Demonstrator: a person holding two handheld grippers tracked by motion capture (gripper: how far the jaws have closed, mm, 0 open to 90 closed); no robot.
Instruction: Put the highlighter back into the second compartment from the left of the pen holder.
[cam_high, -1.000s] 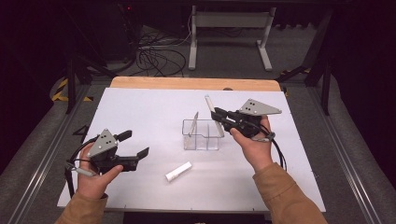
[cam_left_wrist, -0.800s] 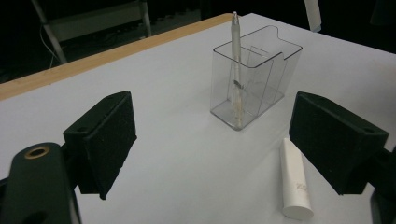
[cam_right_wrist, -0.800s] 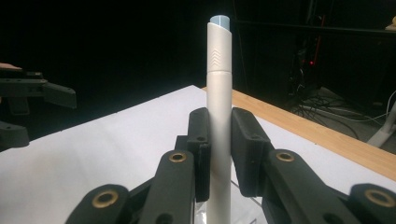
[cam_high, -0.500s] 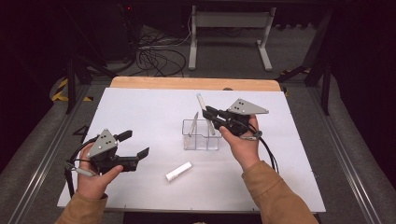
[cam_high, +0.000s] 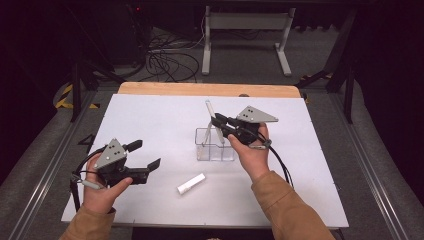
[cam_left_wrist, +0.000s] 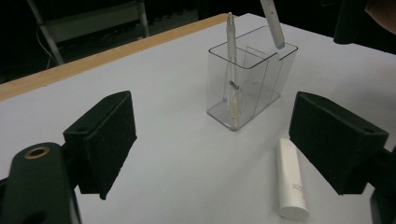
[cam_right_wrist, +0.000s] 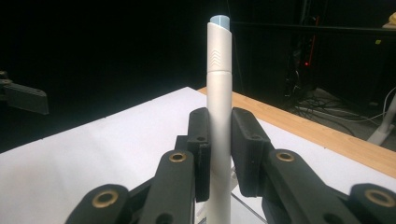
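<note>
A clear plastic holder (cam_high: 215, 146) (cam_left_wrist: 261, 88) with compartments stands mid-table; one slim pen (cam_left_wrist: 231, 70) is upright in it. My right gripper (cam_high: 218, 123) (cam_right_wrist: 219, 144) is shut on a white pen (cam_high: 208, 111) (cam_right_wrist: 219, 93), held nearly upright. That pen's lower end (cam_left_wrist: 275, 32) sits at the rim of another compartment of the holder. My left gripper (cam_high: 146, 154) (cam_left_wrist: 219, 140) rests at the front left, open, with nothing between its pads. A short white cylinder (cam_high: 191, 183) (cam_left_wrist: 290, 179) lies on the white tabletop between the left gripper and the holder.
The white tabletop (cam_high: 160, 120) ends at a wooden strip (cam_high: 200, 89) along the far edge. Beyond it are cables and a metal stand (cam_high: 245, 30) on the dark floor. Cables trail from both grippers.
My right gripper has moved left and down with the white pen, bringing it over the holder. The left gripper and the white cylinder have stayed put.
</note>
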